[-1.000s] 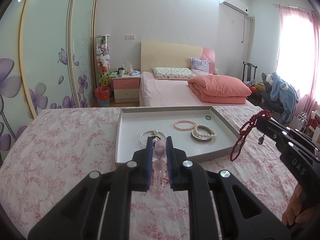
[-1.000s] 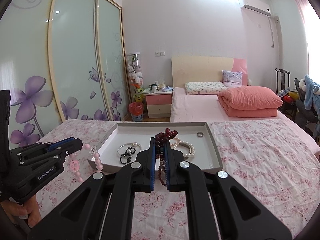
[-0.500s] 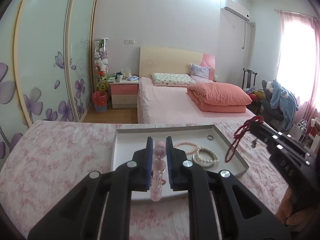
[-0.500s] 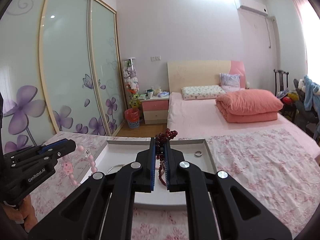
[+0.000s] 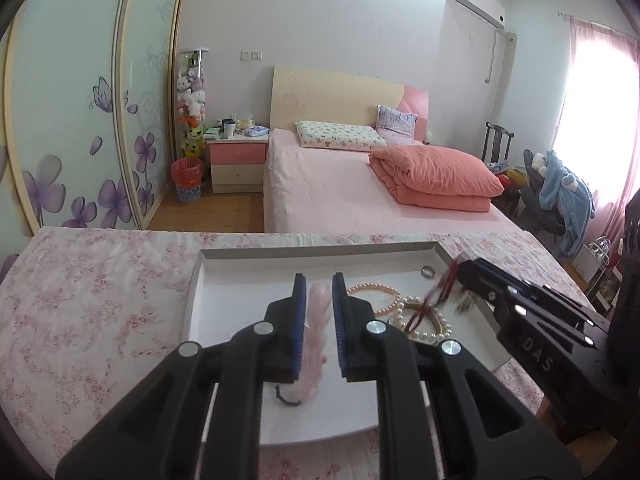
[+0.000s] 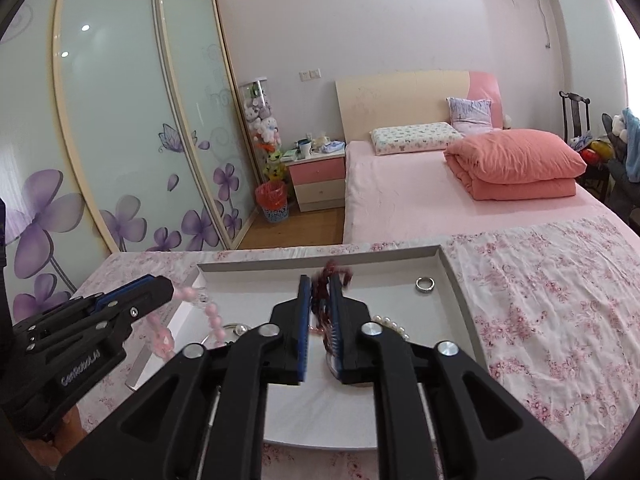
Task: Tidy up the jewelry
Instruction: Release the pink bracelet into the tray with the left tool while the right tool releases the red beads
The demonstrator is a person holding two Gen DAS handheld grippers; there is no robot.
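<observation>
Both tools have advanced over the tray (image 6: 448, 268): right tool (image 6: 320, 312), jaws just parting, should release the red bead string (image 6: 320, 300) fully (blurred, between them), while the left tool (image 5: 317, 320) pinches the pink bracelet (image 5: 318, 320).

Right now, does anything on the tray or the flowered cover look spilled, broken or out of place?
Nothing stands out. The white tray lies flat on the flowered cover, and the ring and pearl bracelet lie inside it. Two bead strings hang above it, the pink one and the dark red one, not spilled.

Both wrist cameras look forward, close over one tray (image 5: 444, 250) – side by side.
</observation>
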